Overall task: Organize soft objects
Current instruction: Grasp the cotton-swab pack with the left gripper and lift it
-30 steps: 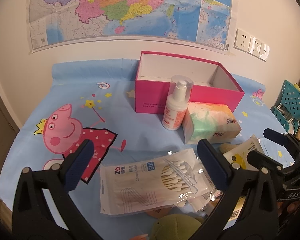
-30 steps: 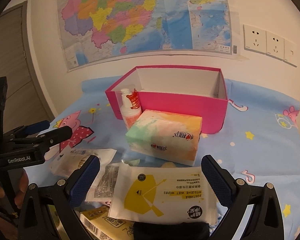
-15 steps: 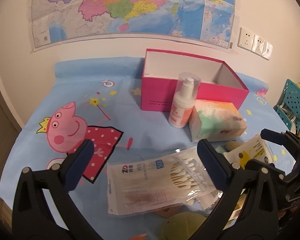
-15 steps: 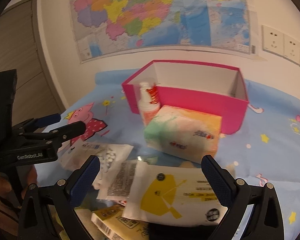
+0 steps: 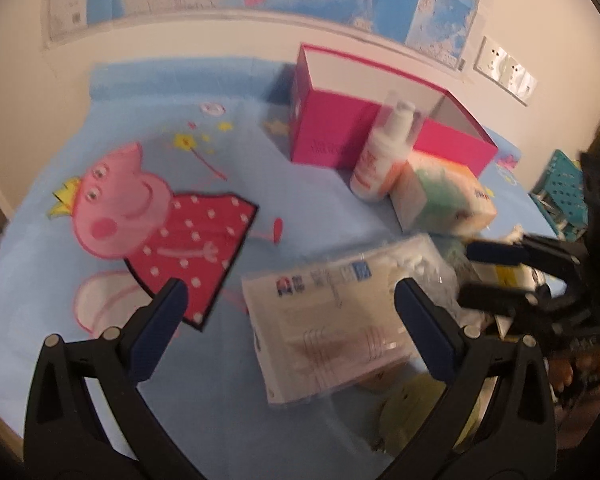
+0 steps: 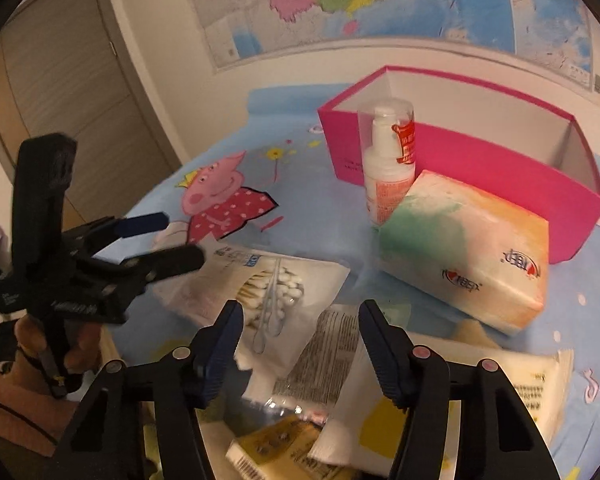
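Worktop under a blue cartoon-pig cloth (image 5: 112, 200); wall map (image 6: 380, 0) behind, brown door (image 6: 72, 92) to the left. Open pink box (image 6: 440, 152) at the back, apparently empty, with a pump bottle (image 6: 388, 168) and a tissue pack (image 6: 468, 256) just before it. Nearer: a bag of cotton swabs (image 6: 268, 292), a wet-wipes pack (image 6: 540, 392), further packets overlapping. Left gripper (image 5: 288, 316) with jaws wide apart, poised over the swab bag, gripping nothing. Right gripper (image 6: 300, 328) with jaws closing, about half apart, over a printed packet (image 6: 324, 352), pads not yet pressing.
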